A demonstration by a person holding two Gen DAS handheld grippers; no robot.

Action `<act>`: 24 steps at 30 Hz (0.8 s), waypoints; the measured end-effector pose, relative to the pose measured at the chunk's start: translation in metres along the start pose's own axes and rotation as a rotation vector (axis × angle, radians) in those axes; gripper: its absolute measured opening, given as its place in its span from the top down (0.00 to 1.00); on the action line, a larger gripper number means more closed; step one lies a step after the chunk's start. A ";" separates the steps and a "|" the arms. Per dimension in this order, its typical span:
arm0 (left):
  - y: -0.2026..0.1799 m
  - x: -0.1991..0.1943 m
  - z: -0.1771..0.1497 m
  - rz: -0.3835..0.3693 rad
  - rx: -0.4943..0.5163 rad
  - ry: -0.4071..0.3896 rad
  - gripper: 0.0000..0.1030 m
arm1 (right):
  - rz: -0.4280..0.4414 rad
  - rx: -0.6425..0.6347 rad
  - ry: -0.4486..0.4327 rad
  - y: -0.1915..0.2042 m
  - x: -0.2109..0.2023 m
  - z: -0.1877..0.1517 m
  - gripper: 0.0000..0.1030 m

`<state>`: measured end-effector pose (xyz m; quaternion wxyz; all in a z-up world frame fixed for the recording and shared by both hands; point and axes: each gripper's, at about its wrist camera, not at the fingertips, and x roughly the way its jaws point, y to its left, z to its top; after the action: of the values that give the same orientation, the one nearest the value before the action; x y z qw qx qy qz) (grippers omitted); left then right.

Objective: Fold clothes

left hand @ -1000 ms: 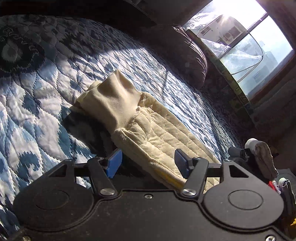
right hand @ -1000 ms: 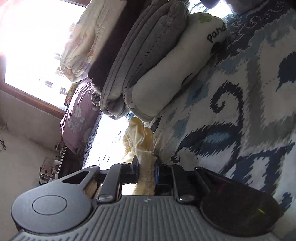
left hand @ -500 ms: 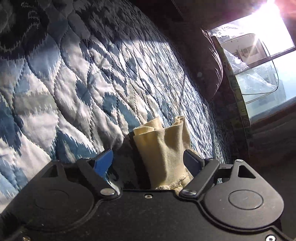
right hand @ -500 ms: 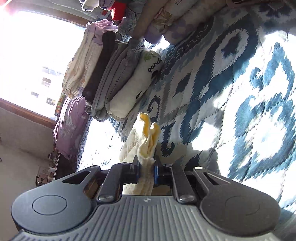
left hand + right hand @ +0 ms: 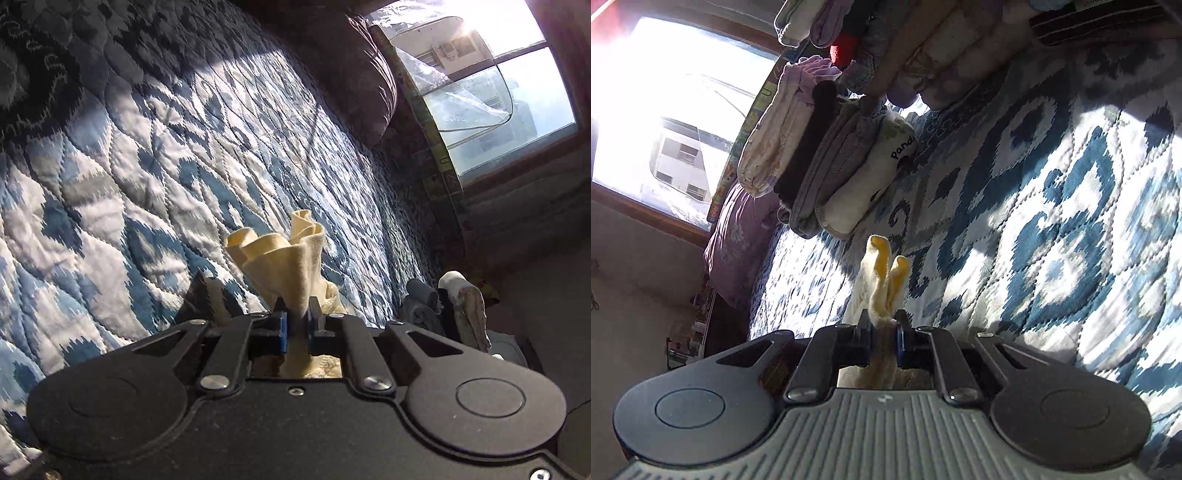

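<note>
Now a cream garment point(image 5: 284, 266) is pinched at two places above the quilted bed point(image 5: 129, 192).

Its ruffled edge is clamped between the fingers of the left gripper point(image 5: 295, 321), with the cloth fanned out beyond the tips over the blue-and-white quilt. A yellow-trimmed part of the same garment point(image 5: 882, 284) is gripped tight by the right gripper point(image 5: 883, 326). A stack of folded clothes point(image 5: 827, 173) is seen further along the bed, near the window point(image 5: 665, 122).
</note>
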<state>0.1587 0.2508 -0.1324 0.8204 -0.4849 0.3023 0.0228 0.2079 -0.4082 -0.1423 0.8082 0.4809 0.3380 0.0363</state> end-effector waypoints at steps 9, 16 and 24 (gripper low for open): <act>0.011 -0.063 -0.018 0.138 0.137 -0.027 0.52 | -0.050 0.034 0.044 -0.049 -0.018 -0.021 0.65; -0.043 -0.121 -0.010 0.206 0.621 -0.036 0.39 | 0.045 0.075 0.069 -0.070 -0.031 -0.034 0.49; -0.037 -0.108 -0.070 0.228 1.002 0.184 0.32 | 0.016 -0.319 0.371 -0.045 -0.015 0.012 0.50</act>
<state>0.0497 0.2021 -0.0718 0.9141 0.0030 0.3979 -0.0781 0.1914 -0.4465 -0.1668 0.7976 0.3350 0.4669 0.1835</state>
